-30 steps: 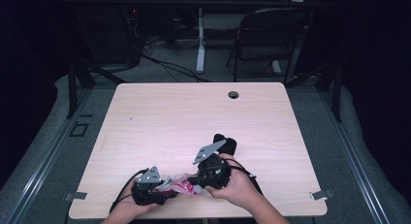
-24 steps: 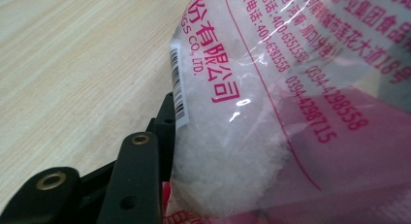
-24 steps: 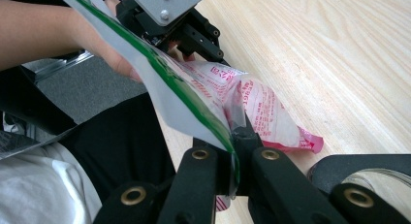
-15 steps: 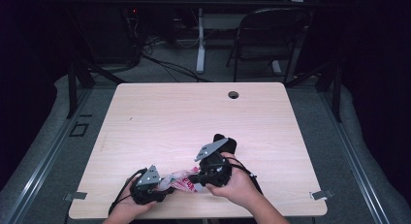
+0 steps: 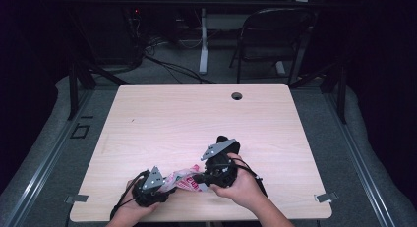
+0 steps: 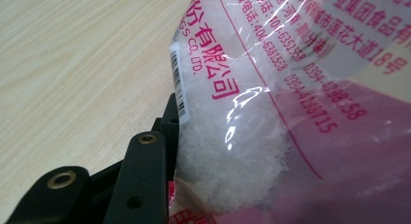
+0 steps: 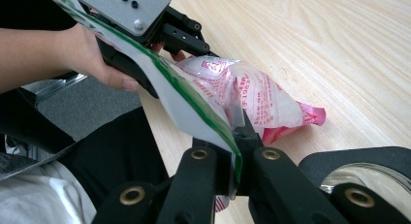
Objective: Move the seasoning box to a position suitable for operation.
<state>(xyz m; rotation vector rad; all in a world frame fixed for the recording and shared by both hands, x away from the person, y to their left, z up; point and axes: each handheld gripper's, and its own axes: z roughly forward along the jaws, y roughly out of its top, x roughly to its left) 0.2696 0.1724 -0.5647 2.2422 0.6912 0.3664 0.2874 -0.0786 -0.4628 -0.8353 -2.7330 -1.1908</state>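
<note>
A pale wood-grain worktop (image 5: pixel 196 124) stands in a dark room, with a folding chair and trailing cables behind it. Near its front edge a clear plastic bag with pink print, part-filled with white crystals (image 5: pixel 183 178), hangs stretched between the two tools, just above the wood.

The right tool (image 7: pixel 236 132) has its jaws pressed together on the bag's flat edge, where a green-striped seam runs; the pinch is plain in the right gripper view. The left tool (image 5: pixel 164 183) has the other end of the bag between its jaws, which have just been closing; in the left gripper view one black jaw lies against the crystal-filled corner, but the far jaw is hidden behind the film, so I cannot tell whether they grip yet.

The step in hand seems to be getting a two-handed hold, perhaps for tearing or opening. It would go best with the left tool biting empty film beside the crystals, so the contents do not slide or burst out.
</note>
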